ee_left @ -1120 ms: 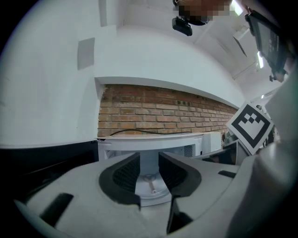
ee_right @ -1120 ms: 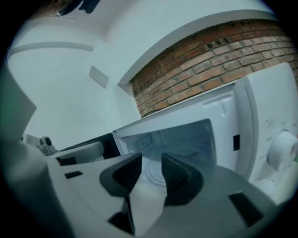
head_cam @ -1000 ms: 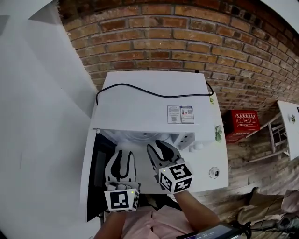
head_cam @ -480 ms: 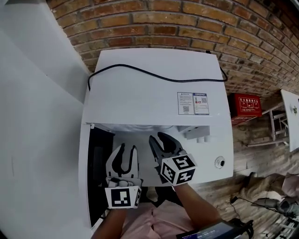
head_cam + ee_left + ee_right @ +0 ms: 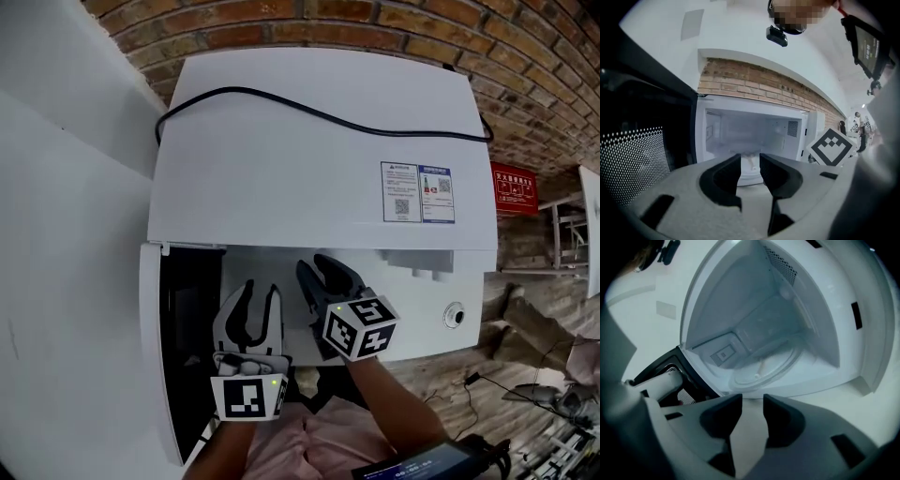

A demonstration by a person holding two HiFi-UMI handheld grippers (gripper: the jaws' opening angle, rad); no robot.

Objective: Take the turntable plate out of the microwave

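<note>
White microwave holds turntable plate beyond right tool.

The boxy metal microwave is white, its thin cable black, the brick wall red-brown. Its door is black with a white-dotted mesh. The pale grey left gripper and darker right gripper carry black-and-white marker squares.
</note>
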